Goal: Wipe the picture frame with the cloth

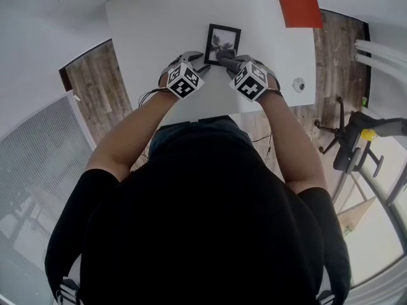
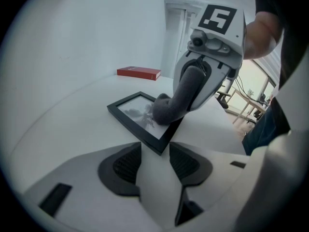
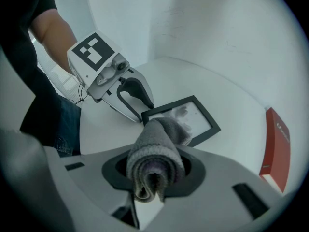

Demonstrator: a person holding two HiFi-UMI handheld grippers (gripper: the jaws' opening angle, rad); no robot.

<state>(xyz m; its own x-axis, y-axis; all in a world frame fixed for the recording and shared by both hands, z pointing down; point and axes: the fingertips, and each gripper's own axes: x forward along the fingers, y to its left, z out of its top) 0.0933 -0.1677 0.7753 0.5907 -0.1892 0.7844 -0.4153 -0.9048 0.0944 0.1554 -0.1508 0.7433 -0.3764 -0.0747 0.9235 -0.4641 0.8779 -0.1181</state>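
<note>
Right claw (image 3: 154,170) clamped on folded grey cloth (image 3: 157,151), cloth tip touching the glass of the black rectangular picture frame (image 3: 200,116), which lies flat on the white surface (image 3: 231,100). Left claw (image 2: 155,162) open, frame corner between its tips. Wiping looks underway; border likely left.

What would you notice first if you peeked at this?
A black picture frame lies flat on the white table. The right hand-held gripper pinches a rolled grey cloth and presses it on the glass. The left hand-held gripper sits open by the frame's near corner, and a red book lies at the table's far edge.
</note>
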